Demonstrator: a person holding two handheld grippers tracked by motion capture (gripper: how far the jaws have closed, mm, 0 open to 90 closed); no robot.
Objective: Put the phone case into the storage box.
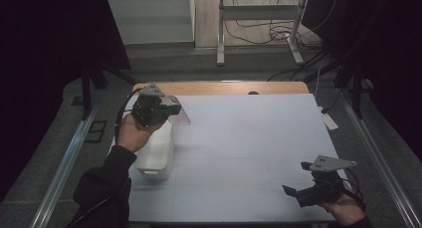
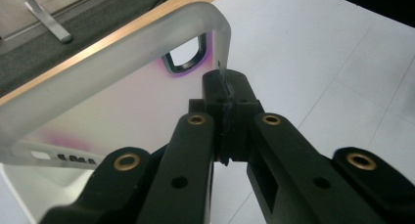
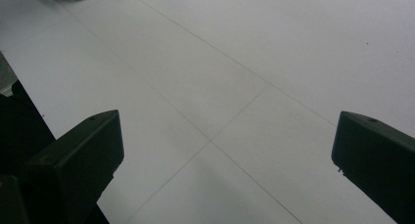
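A clear phone case (image 2: 112, 82), frosted and see-through, is held up in the air at the left side of the table (image 1: 249, 138). It is seen above a white bin (image 1: 157, 156) that stands on the table's left edge. The table is covered by a pale sheet marked with faint fold lines, and a strip of wood is visible along its far edge.

The case is gripped by the left gripper (image 2: 226, 94), whose black jaws are pressed together on one thin side wall of the case. The camera cut-out (image 2: 185, 55) of the case is seen near its upper corner, and a row of small speaker holes (image 2: 73, 159) is seen along the lower edge.

The right gripper (image 1: 297, 177) is held low over the near right corner of the table, well apart from the case. Its jaws are spread wide and nothing is between them.

Several risks are judged from this. The case is pinched by one narrow edge alone, so it could be twisted or swung in the grip, and it could be dropped if the hand is jerked. The soft wall could be bent or slipped out of the jaws, since little surface is caught. If the case is meant for the bin, it could be released too far to the right and land on the table beside the rim. The bin stands close to the table edge and could be nudged off by the left forearm.
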